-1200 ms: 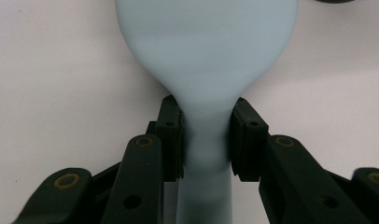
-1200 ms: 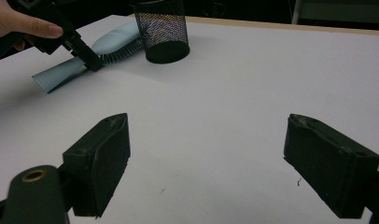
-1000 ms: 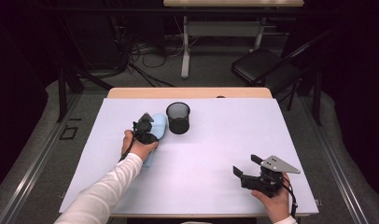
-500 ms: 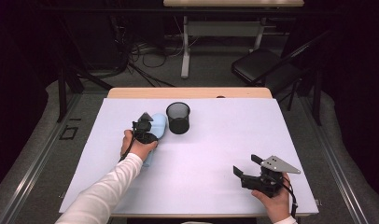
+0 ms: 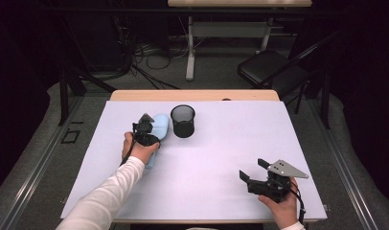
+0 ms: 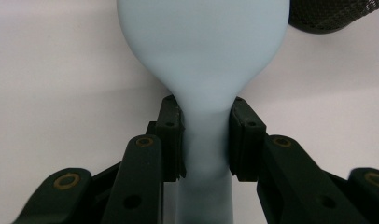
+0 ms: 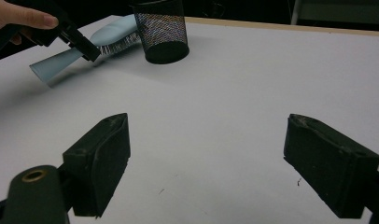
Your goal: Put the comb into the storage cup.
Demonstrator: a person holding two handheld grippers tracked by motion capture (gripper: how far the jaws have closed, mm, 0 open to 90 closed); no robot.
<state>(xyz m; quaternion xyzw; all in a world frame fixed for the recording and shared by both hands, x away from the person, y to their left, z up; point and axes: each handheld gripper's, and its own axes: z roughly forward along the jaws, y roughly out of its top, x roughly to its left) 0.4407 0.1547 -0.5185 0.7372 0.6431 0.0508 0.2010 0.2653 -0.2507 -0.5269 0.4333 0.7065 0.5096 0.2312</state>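
Note:
A light blue hairbrush (image 5: 161, 124) lies bristles down on the white table top (image 5: 216, 143), its head close to a black mesh cup (image 5: 183, 120). My left gripper (image 5: 145, 130) is shut on the brush's narrow neck. In the left gripper view both pads press the neck of the brush (image 6: 204, 46) at my left gripper (image 6: 205, 140), with the cup (image 6: 337, 16) at the top right. My right gripper (image 5: 252, 169) rests open near the table's front right. In the right gripper view, beyond my right gripper (image 7: 206, 163), stand the brush (image 7: 108, 32) and the cup (image 7: 162, 30).
The table's wooden far edge (image 5: 192, 95) borders dark floor with cables. A black folding chair (image 5: 274, 69) stands behind the table at the right. Bare white surface spreads between the two grippers.

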